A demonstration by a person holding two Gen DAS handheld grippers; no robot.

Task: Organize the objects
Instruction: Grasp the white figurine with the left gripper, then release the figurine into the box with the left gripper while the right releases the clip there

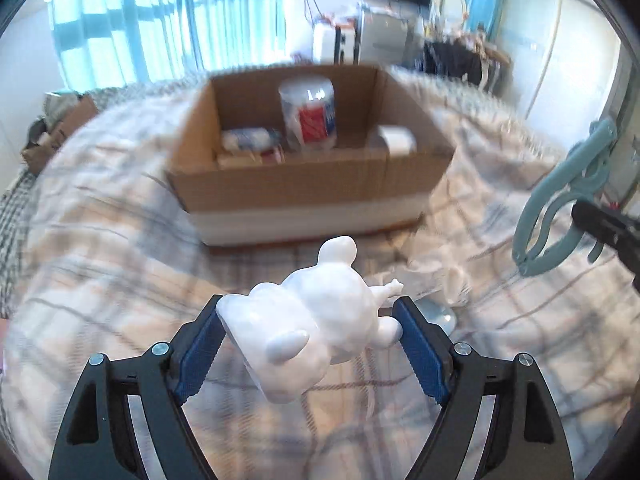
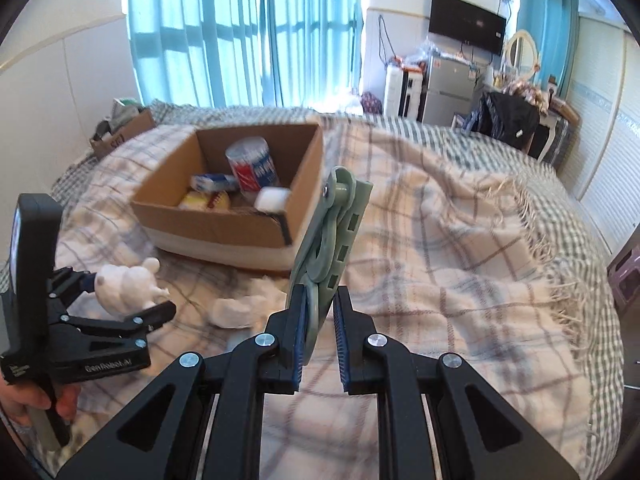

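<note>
Partly done: open brown cardboard box (image 2: pixel 224 196) on the plaid-blanketed bed (image 2: pixel 460 248) already holding a can, small cartons and a white block. Left hand-held gripper (image 1: pixel 312 344) pinching a glossy white ceramic figurine (image 1: pixel 316 320); right hand-held gripper (image 2: pixel 320 344) clamping a pale-green plastic clip (image 2: pixel 328 240). Both short of the box, not yet dropped in; white lump (image 2: pixel 238 310) left on the blanket.

Both cameras ride low over the bed (image 2: pixel 460 248), looking forward toward the window. The left view sits close before the cardboard box (image 1: pixel 308 184); the right view looks from farther right. Both share the box and blanket.
</note>
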